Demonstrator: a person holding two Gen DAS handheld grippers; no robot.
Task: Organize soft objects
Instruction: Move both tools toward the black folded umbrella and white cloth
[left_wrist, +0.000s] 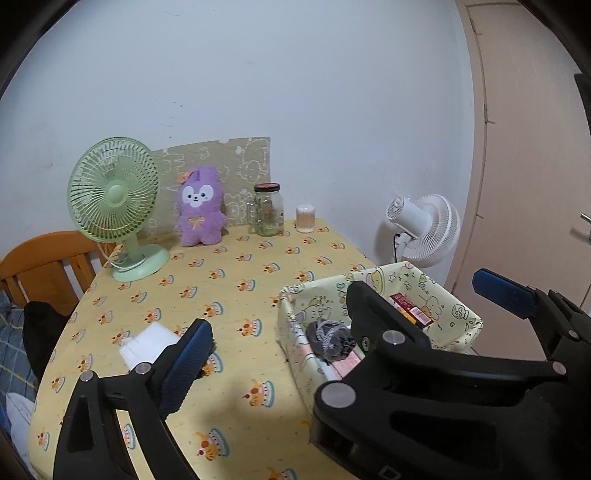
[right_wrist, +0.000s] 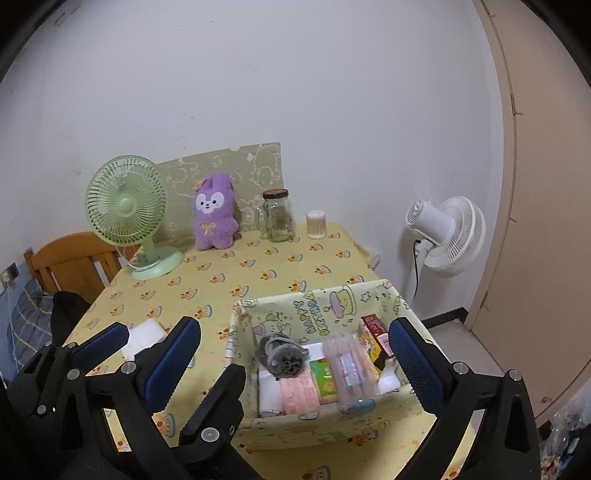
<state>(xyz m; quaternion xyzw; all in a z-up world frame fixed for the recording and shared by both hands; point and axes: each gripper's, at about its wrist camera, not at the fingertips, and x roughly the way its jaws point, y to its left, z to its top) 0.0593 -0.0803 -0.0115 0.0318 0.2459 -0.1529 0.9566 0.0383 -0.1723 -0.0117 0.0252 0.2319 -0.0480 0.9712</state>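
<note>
Sitting upright at the far edge of the table (right_wrist: 229, 291), a purple plush rabbit (right_wrist: 215, 218) is seen leaning against a patterned board (right_wrist: 258, 166) propped on the wall. A green desk fan (right_wrist: 127, 212) stands to its left, and a lidded glass jar (right_wrist: 277, 216) and a small container of cotton swabs (right_wrist: 316, 224) stand to its right. Nearer the cameras, a fabric storage basket (right_wrist: 369, 295) with cartoon prints is set on the table's right side; a grey knitted pouch (right_wrist: 282, 356) with a drawstring is lodged at its left end, beside flat packets in pink, green and clear wrap and a dark red box. A white folded cloth (right_wrist: 146, 334) lies flat on the yellow tablecloth to the left of the basket, well apart from the rabbit.

The left gripper (right_wrist: 159, 341) is held low over the table with its blue-padded fingers apart, just above the folded cloth, nothing being held between them. The right gripper (right_wrist: 295, 363) is likewise spread wide, its fingers straddling the basket from above, and nothing is clamped in it.

A wooden chair (left_wrist: 44, 266) is seen past the table's left edge with a dark garment beside it, and a white standing fan (left_wrist: 424, 229) is placed by the wall to the right, near a door.
</note>
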